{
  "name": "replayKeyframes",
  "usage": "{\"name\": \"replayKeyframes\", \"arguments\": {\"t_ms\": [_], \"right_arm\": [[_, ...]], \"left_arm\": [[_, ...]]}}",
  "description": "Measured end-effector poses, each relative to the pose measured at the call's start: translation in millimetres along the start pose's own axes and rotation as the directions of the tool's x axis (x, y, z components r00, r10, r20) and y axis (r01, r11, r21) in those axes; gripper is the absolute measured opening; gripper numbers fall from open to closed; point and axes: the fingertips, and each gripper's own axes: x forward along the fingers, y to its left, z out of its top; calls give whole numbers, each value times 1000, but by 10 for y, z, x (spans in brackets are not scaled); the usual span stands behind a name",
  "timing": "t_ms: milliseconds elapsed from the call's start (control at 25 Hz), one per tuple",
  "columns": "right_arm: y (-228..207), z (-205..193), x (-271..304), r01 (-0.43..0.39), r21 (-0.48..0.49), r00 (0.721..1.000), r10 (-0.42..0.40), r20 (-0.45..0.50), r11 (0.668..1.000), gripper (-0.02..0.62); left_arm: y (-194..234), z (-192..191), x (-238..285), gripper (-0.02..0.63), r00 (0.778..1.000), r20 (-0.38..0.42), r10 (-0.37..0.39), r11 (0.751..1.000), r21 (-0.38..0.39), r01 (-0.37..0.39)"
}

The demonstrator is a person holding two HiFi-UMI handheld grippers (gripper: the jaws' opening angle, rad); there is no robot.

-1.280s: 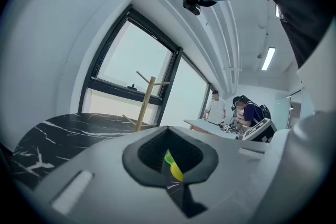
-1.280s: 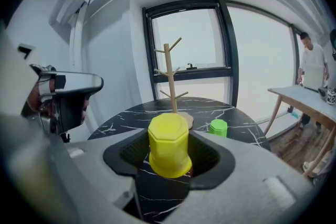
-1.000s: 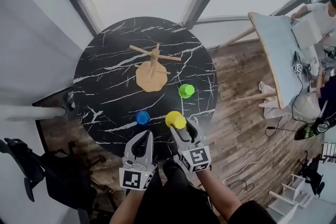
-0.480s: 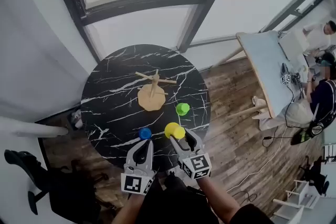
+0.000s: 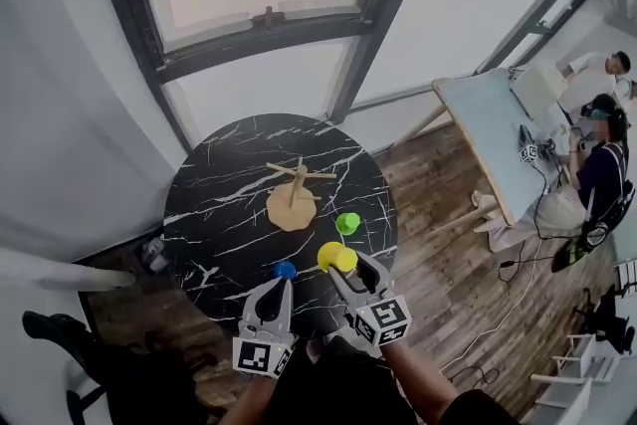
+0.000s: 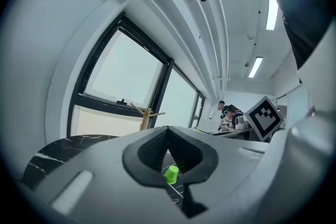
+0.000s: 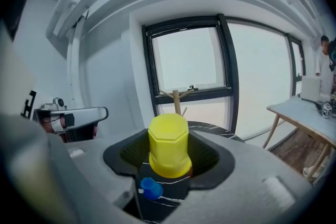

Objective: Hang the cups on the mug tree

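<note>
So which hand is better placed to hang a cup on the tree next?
Right. The right gripper is shut on the yellow cup, with the tree straight ahead in its view. The left gripper is shut and empty; the blue cup and green cup sit on the table.

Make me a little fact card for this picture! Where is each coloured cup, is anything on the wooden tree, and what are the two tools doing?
Table: round, black with white veins
Mug tree: wooden, stands on the table's far half, no cups on its pegs
Yellow cup: gripped in the right tool
Blue cup: on the table, near the front edge
Green cup: on the table, right of the mug tree
Left tool: shut, holds nothing
Right tool: closed on the yellow cup
Cups hung: none yet
</note>
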Motion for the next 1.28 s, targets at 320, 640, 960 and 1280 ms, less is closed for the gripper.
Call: {"name": "replayKeyframes", "arguments": {"t_ms": [320, 640, 960, 1280], "right_arm": [[109, 317, -40, 18, 28, 999, -20, 46, 999, 229], [11, 664, -33, 24, 50, 993, -30, 110, 998, 229], [-217, 950, 82, 17, 91, 986, -32, 165, 996, 227], [-431, 1217, 272, -4, 124, 976, -23, 216, 992, 227]], "left_arm": [[63, 196, -119, 0, 1000, 9, -23, 1000, 12, 23], [122, 312, -50, 0, 1000, 25, -18, 1000, 11, 18], [109, 358, 204, 0, 999, 28, -36, 999, 23, 36], [153, 438, 507, 0, 999, 21, -25, 999, 24, 25]]}}
